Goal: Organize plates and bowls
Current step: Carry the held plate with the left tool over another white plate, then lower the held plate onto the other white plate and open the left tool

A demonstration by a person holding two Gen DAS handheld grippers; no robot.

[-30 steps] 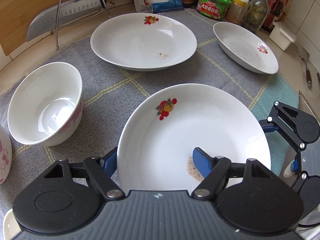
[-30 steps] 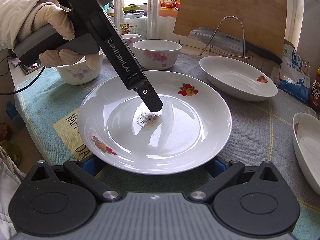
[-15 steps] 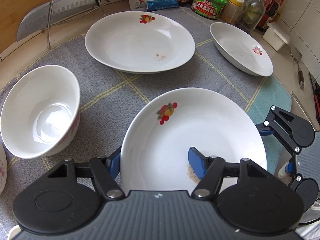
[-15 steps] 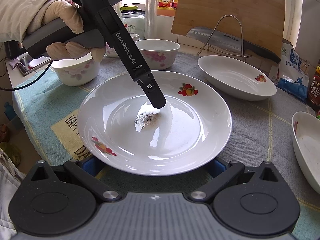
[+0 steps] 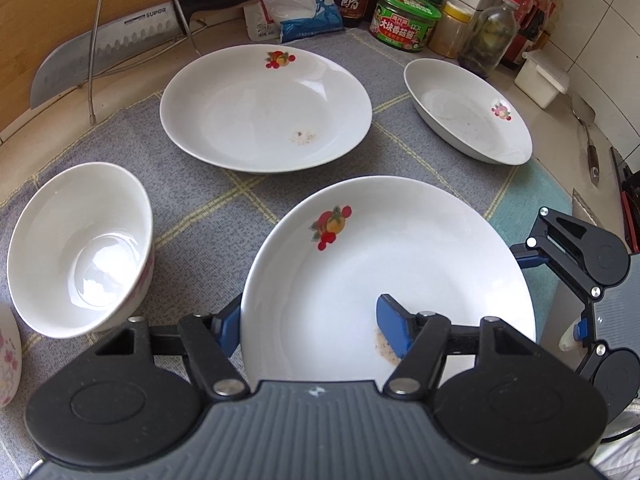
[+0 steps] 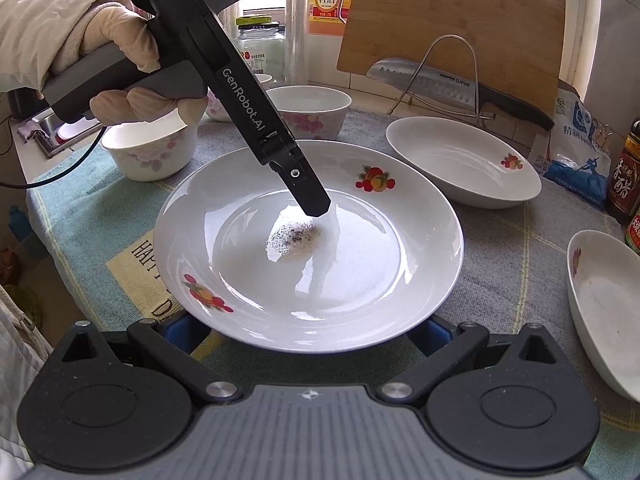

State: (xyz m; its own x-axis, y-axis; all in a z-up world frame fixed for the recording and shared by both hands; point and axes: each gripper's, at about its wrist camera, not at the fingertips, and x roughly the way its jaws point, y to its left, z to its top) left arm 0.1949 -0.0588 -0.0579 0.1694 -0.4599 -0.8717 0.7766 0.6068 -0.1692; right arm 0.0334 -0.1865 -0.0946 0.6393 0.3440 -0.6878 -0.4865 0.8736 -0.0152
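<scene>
A white plate with fruit prints [image 5: 384, 256] lies on the grey cloth, with dark crumbs at its centre [image 6: 292, 236]. My left gripper [image 5: 311, 326] is shut on its rim: one blue pad [image 5: 394, 328] rests inside the plate, and the other [image 5: 228, 324] sits outside under the edge. In the right wrist view a gloved hand [image 6: 120, 40] holds that gripper, its finger [image 6: 308, 196] down in the plate [image 6: 360, 280]. My right gripper [image 6: 308, 332] stands open at the plate's near rim, pads low on either side. It also shows in the left wrist view, as the right gripper [image 5: 550, 292] beside the plate.
Two deep white plates [image 5: 264, 108] [image 5: 468, 112] lie farther back on the cloth. A white bowl [image 5: 76, 248] stands left, more flowered bowls [image 6: 312, 112] [image 6: 152, 152] behind. A knife [image 5: 120, 44] on a wire rack, a cutting board [image 6: 452, 28], jars and bottles [image 5: 404, 16] line the wall.
The left gripper's jaws have drawn closer together across the plate's rim. The right gripper and the plate have stayed where they were.
</scene>
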